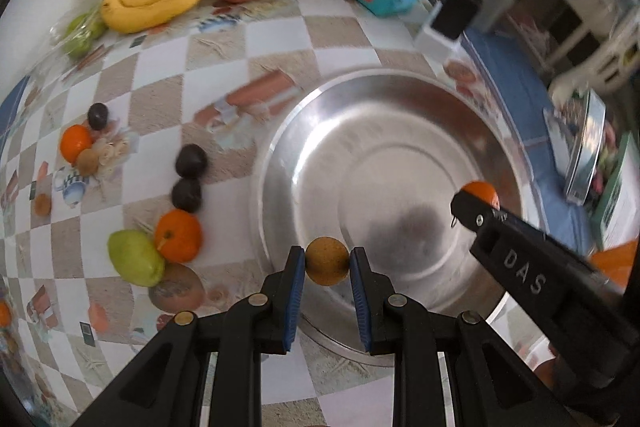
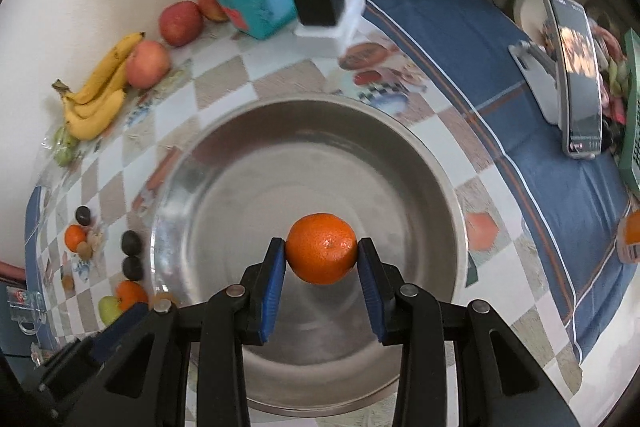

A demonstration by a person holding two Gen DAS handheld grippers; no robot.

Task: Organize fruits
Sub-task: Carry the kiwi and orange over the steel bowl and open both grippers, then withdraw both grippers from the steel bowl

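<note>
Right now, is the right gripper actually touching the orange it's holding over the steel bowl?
Touching. The right wrist view shows both blue pads of the right gripper pressed against the sides of the orange, above the steel bowl.

The wide round steel bowl (image 2: 432, 163) at frame centre is brushed metal, shiny with soft glare. The chequered covering on the counter (image 1: 224, 39) looks like glossy printed plastic sheet; at right lies matt blue woven cloth (image 2: 460, 39). Each black hand-held gripper (image 2: 322, 255) is matt plastic with ribbed blue pads (image 2: 272, 283). The orange mandarin (image 2: 322, 253) has dimpled, slightly glossy peel.
</note>
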